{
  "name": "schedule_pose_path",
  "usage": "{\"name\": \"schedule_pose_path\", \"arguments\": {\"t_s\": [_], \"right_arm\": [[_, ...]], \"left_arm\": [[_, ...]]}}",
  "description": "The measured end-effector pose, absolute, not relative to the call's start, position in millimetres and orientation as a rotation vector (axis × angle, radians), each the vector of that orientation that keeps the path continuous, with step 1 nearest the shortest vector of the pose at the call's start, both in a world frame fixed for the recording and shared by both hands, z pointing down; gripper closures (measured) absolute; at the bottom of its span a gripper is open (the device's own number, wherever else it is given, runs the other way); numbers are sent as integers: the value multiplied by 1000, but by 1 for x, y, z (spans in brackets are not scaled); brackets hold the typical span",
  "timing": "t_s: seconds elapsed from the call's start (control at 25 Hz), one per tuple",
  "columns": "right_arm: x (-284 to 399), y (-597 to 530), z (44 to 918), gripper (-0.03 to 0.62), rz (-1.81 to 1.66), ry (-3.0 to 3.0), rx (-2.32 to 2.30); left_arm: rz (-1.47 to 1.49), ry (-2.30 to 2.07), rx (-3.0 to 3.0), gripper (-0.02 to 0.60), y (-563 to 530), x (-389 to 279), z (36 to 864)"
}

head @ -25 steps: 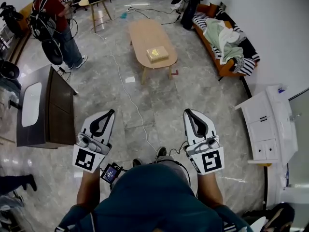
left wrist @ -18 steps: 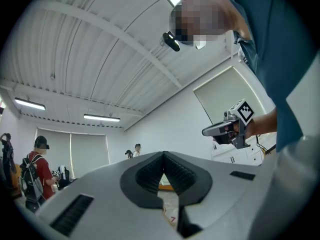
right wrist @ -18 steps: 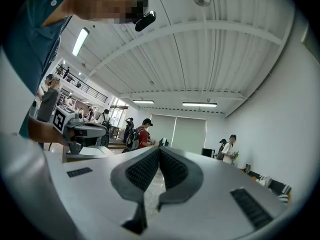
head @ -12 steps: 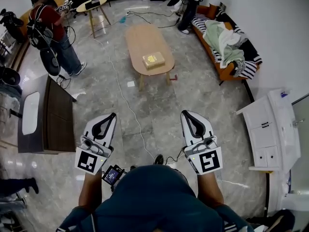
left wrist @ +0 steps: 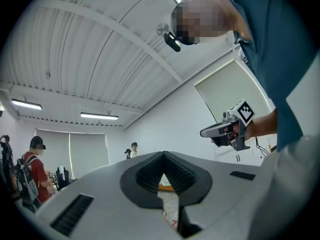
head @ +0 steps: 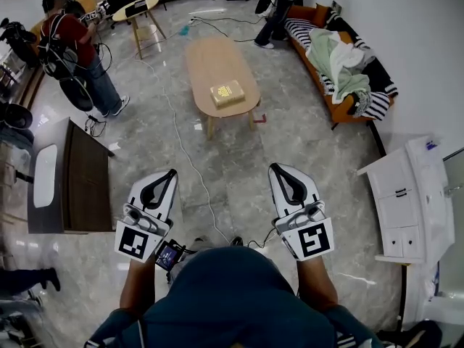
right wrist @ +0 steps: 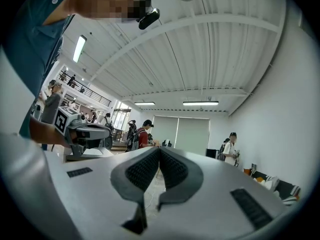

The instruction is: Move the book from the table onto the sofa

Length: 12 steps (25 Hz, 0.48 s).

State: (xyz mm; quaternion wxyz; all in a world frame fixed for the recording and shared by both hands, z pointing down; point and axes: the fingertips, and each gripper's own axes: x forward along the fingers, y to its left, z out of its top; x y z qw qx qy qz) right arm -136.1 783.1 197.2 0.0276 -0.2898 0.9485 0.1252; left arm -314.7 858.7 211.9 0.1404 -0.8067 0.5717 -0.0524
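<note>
Book [head: 227,92], pale yellow, lies flat on wooden table [head: 210,56]; left tongs [head: 171,172] and right tongs [head: 274,167] closed, empty.

Table [head: 210,58] and book [head: 227,92] slightly nearer

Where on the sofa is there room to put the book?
The sofa is crowded: a heap of pale cloth fills its middle. The flattest free spot looks like the striped cover at its far end. The table is bare except for the book.
</note>
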Motion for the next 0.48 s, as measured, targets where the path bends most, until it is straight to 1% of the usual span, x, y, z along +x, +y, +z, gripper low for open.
{"name": "schedule_pose_path", "arguments": {"t_s": [0.24,0.48], "right_arm": [[-145,763,205,580,375,2924,-948],[-164,740,199,579,388,2900,-1054]], "left_arm": [[-129,1611,-2353,577,833,-328,215],[-100,1537,-2398,577,797,-356,213]]}}
